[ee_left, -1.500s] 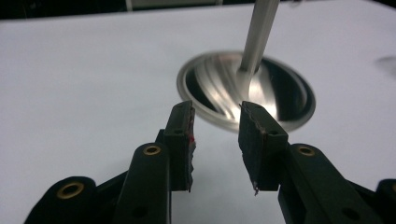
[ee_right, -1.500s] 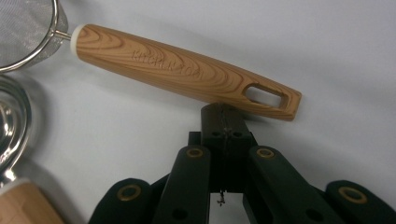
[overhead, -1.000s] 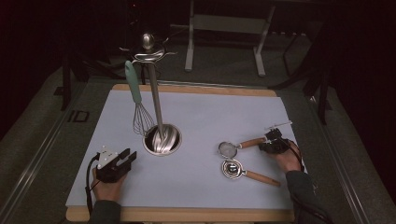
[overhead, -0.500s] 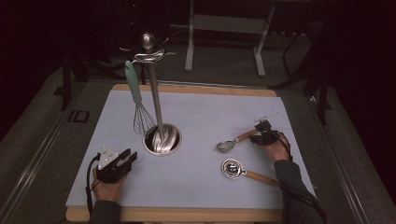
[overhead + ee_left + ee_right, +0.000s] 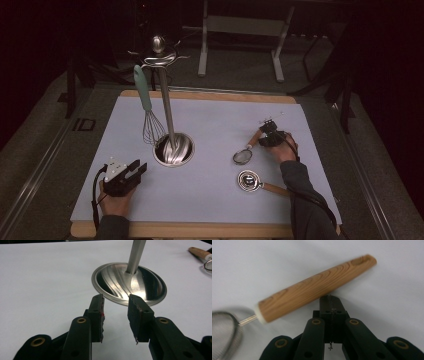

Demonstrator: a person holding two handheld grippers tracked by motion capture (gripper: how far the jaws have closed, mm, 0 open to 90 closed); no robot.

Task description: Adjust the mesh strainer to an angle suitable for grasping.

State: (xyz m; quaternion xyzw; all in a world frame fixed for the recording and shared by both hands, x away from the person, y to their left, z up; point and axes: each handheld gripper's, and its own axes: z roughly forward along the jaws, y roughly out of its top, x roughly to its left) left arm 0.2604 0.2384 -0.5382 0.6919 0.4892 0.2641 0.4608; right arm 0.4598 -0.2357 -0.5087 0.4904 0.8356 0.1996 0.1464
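Nearby, whisk on rack.

- We can read no words, brand names or numbers anywhere in these pictures.

The strainer is running off the right gripper view's left edge, its mesh blurring. The stand's pole is being cut by the left gripper view's top edge, and a wooden handle by its right edge.
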